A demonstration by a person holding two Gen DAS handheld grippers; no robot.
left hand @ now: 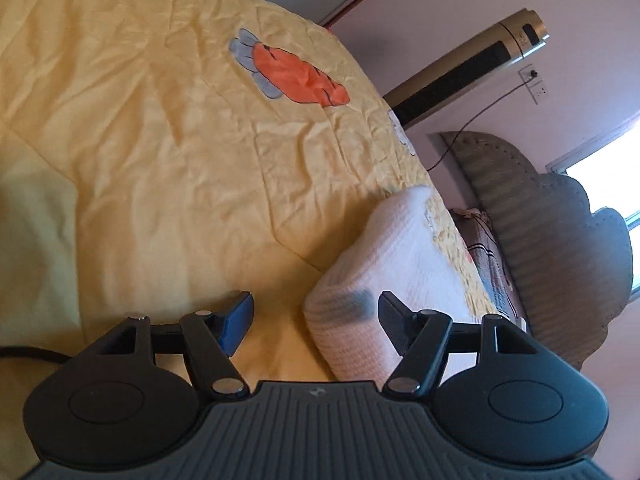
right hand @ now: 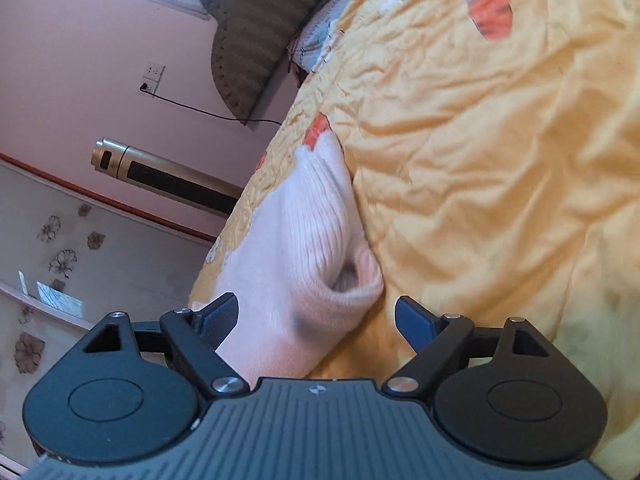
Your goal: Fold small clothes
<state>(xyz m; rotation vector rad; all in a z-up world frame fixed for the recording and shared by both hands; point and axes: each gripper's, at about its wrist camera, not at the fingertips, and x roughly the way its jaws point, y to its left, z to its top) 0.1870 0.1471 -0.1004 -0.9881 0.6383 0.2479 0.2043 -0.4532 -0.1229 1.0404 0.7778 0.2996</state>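
A white ribbed knit garment (left hand: 394,276) lies folded on a yellow quilt (left hand: 160,140) near the bed's edge. My left gripper (left hand: 316,312) is open just above the quilt, its right finger by the garment's near folded end. In the right wrist view the same garment (right hand: 304,248) lies ahead with a rolled opening facing the gripper. My right gripper (right hand: 316,316) is open, its jaws on either side of the garment's near end, holding nothing.
The quilt has orange and blue printed patches (left hand: 296,70). A gold tower fan (left hand: 468,68) stands by the pink wall. A grey padded headboard (left hand: 552,232) and a plaid pillow (left hand: 490,264) lie beyond the garment. A wall socket with a cable (right hand: 152,80) is near the fan.
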